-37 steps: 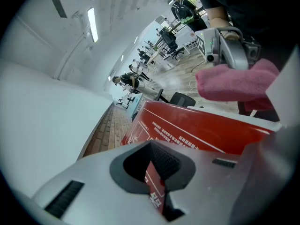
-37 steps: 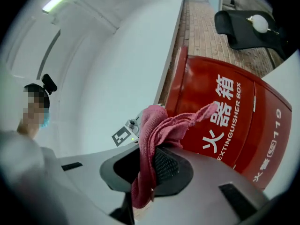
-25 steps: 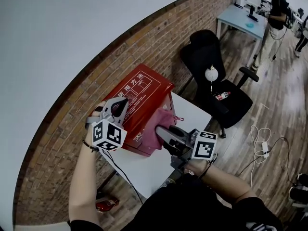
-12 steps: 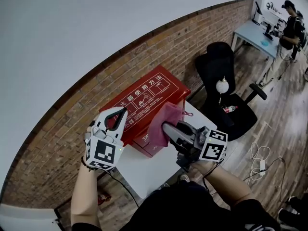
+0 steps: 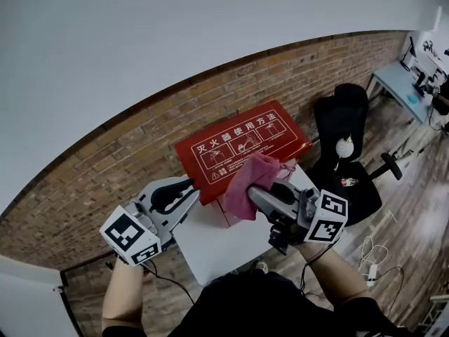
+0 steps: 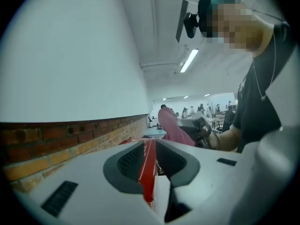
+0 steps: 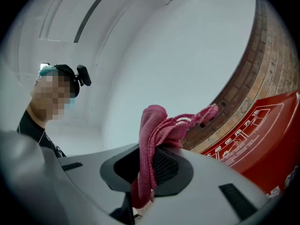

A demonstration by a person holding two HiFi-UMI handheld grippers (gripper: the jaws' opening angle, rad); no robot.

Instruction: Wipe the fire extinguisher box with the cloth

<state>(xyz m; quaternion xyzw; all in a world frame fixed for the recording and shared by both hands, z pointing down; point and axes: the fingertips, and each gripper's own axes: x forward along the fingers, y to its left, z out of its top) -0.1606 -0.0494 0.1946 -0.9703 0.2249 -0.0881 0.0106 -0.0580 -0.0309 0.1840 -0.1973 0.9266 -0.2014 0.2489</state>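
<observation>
Both grippers have shifted against the fire extinguisher box [image 5: 242,142]. The left gripper [image 5: 188,188], which sat over the lid's left part, is now off the lid at the box's left front corner. The right gripper [image 5: 254,192] has lifted the pink cloth [image 5: 252,177] from the box's front face to the lid's front edge.

The box stands on the white table [image 5: 217,248], backed against the brick wall [image 5: 105,167]. Its long axis runs along that wall, left to right in the head view, with the printed red lid facing up.

The left gripper's jaws have just been opening and stand a little apart. In the left gripper view the box's red edge [image 6: 149,165] shows in the gap, and the pads do not seem to press on it.

The right gripper is clamped on the cloth [image 7: 154,125], which bunches above its jaws. The lid lies just ahead of it, rising to its right [image 7: 262,139].

Judging from this, the right gripper is the nearer to the lid's middle, so the wipe would go forward onto the lid and then along its long axis.
</observation>
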